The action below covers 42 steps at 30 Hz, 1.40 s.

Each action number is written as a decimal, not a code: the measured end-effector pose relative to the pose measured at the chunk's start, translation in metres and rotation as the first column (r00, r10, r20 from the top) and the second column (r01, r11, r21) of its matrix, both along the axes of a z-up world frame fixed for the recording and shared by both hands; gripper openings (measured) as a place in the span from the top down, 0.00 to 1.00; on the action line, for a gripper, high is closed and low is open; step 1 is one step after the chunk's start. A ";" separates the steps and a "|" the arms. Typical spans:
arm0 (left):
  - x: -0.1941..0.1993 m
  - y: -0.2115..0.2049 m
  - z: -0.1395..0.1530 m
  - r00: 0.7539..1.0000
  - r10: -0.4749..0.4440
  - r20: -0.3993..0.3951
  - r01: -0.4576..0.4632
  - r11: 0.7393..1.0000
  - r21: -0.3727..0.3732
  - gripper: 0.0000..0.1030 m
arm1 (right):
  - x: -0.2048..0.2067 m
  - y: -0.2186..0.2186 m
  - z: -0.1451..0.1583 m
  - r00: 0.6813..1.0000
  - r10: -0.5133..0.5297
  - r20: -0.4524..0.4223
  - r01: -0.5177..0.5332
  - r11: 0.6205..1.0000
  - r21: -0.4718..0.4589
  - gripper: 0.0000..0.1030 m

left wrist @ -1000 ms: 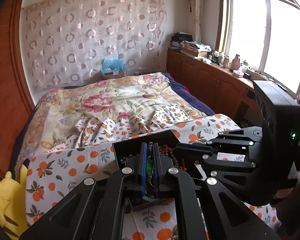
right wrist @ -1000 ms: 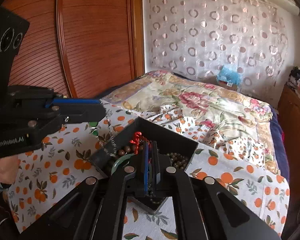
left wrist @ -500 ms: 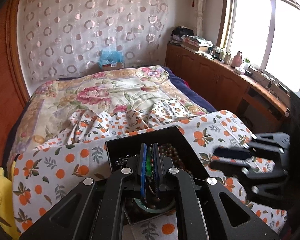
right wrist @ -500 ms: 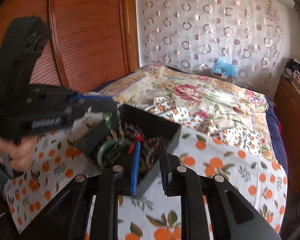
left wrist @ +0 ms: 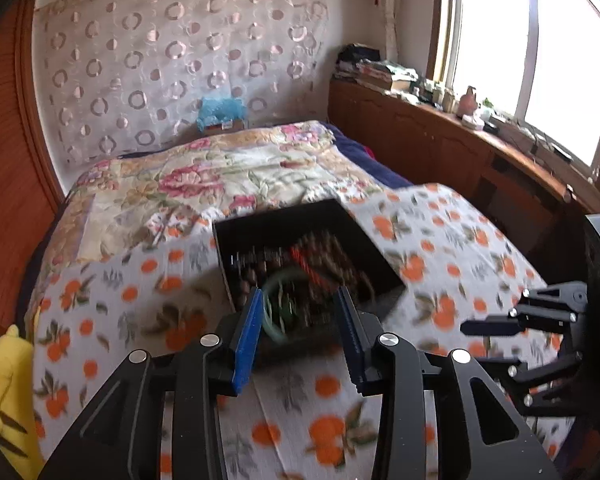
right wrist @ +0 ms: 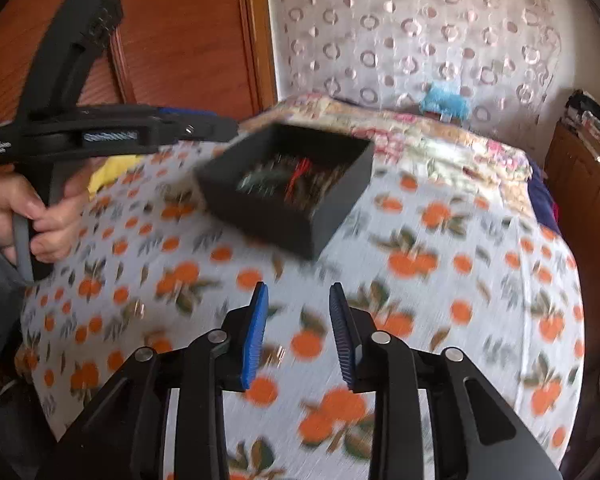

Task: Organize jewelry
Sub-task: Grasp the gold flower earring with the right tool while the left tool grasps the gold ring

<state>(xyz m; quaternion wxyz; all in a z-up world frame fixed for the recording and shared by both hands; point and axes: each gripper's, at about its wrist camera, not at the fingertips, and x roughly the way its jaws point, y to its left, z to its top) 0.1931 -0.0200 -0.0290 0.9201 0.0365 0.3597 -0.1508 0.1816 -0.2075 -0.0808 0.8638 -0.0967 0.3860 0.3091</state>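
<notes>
A black open box (left wrist: 284,228) (right wrist: 300,220) sits on the orange-print cloth (left wrist: 440,248), filled with brown beads, a red cord (left wrist: 312,268) and a green bangle (left wrist: 274,312). My left gripper (left wrist: 298,320) hovers at the box's near end. Its jaws are opening, and the blurred bangle shows between the blue pads (left wrist: 246,340), loose over the box. My right gripper (right wrist: 298,320) is over bare cloth, well short of the box. Its jaws are opening too, with nothing between them. From the right wrist view, the left gripper (right wrist: 224,128) reaches toward the box's left side, held by a hand (right wrist: 32,208).
A floral quilt (left wrist: 204,176) covers the bed behind the box. A yellow plush toy (left wrist: 4,380) lies at the left edge. A wooden cabinet (left wrist: 440,140) with clutter runs under the window on the right. A wooden wardrobe (right wrist: 180,40) stands to the left.
The left gripper, shut on the green bangle before, has opened and the bangle sits loose at the box. The right gripper opened earlier and drew back from the box toward the near side.
</notes>
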 end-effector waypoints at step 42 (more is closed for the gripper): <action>-0.098 -0.004 -0.069 0.989 -0.047 -0.143 0.059 0.995 0.085 0.82 | -0.026 0.015 -0.018 1.000 0.024 -0.007 -0.025 0.992 -0.122 0.84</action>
